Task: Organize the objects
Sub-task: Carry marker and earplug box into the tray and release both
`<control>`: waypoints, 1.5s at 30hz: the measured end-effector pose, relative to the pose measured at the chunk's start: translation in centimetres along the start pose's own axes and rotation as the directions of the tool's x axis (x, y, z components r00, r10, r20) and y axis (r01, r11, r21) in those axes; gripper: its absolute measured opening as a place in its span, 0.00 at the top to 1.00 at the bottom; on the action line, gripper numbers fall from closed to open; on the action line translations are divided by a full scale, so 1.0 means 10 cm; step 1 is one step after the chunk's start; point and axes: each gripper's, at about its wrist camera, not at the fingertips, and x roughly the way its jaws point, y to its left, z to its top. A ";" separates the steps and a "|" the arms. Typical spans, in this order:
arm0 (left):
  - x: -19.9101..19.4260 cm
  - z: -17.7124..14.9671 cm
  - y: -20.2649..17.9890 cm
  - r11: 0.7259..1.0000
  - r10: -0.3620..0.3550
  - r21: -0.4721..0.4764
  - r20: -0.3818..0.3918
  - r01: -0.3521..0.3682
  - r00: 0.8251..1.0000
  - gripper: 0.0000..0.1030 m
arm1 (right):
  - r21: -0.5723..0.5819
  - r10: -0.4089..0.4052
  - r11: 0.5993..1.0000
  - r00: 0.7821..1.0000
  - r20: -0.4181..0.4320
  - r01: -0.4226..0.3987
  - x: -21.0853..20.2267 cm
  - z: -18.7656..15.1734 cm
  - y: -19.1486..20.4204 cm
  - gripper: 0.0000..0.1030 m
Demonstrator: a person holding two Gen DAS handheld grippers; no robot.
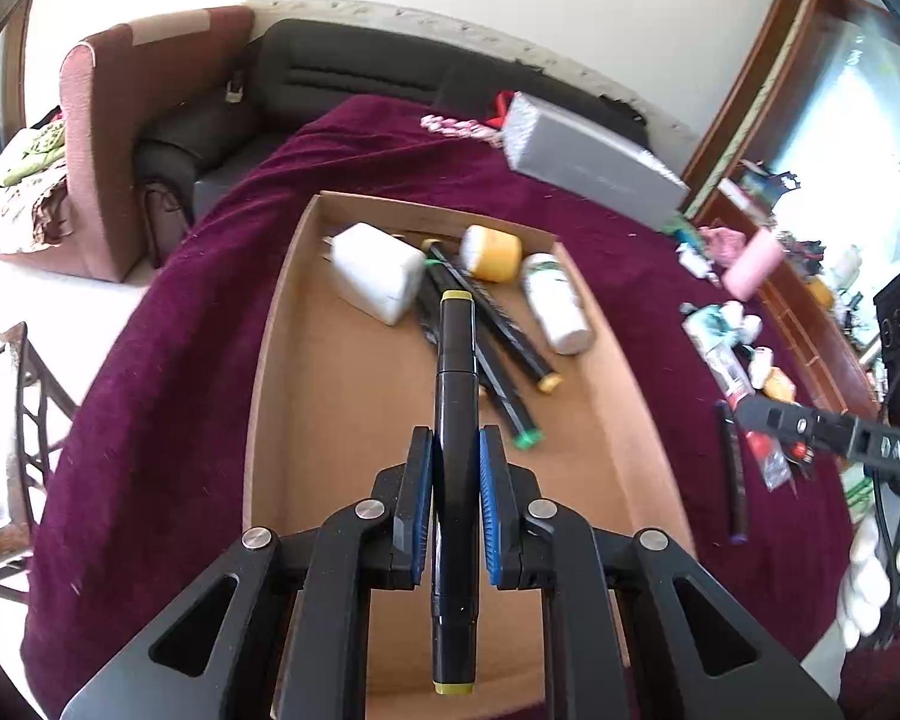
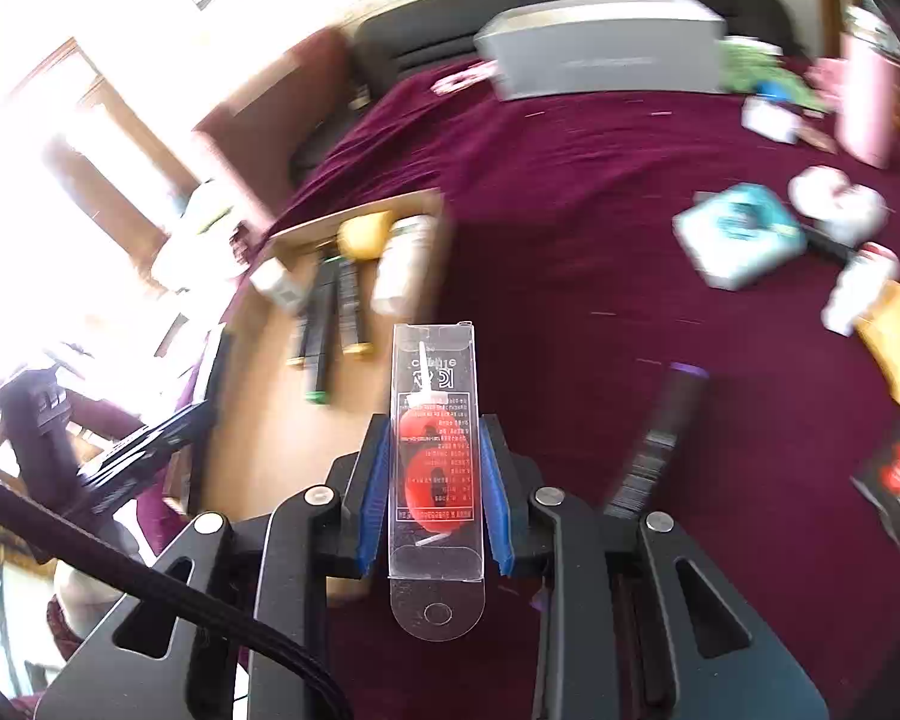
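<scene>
My left gripper (image 1: 456, 450) is shut on a black marker with yellow ends (image 1: 455, 420) and holds it over the cardboard tray (image 1: 342, 396). In the tray lie a white charger (image 1: 378, 279), a yellow-capped jar (image 1: 491, 252), a white bottle (image 1: 557, 303) and two other black markers (image 1: 498, 336). My right gripper (image 2: 432, 438) is shut on a clear packet with a red number candle (image 2: 435, 456), held above the maroon cloth beside the tray (image 2: 258, 396). A purple-tipped black marker (image 2: 660, 444) lies on the cloth to its right.
A grey box (image 1: 588, 159) stands at the back of the maroon-covered table (image 1: 168, 396). Loose items lie at the right: a teal packet (image 2: 741, 237), white bottles (image 2: 858, 288), a pink cup (image 2: 867, 102), a black-red packet (image 2: 897, 474). A sofa (image 1: 354, 69) and chair (image 1: 6, 396) flank the table.
</scene>
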 end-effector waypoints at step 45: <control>-0.28 0.38 0.51 0.959 -0.111 -0.252 0.084 0.129 0.990 0.56 | -0.093 0.141 0.983 0.975 -0.172 -0.159 1.34 0.12 0.96 0.53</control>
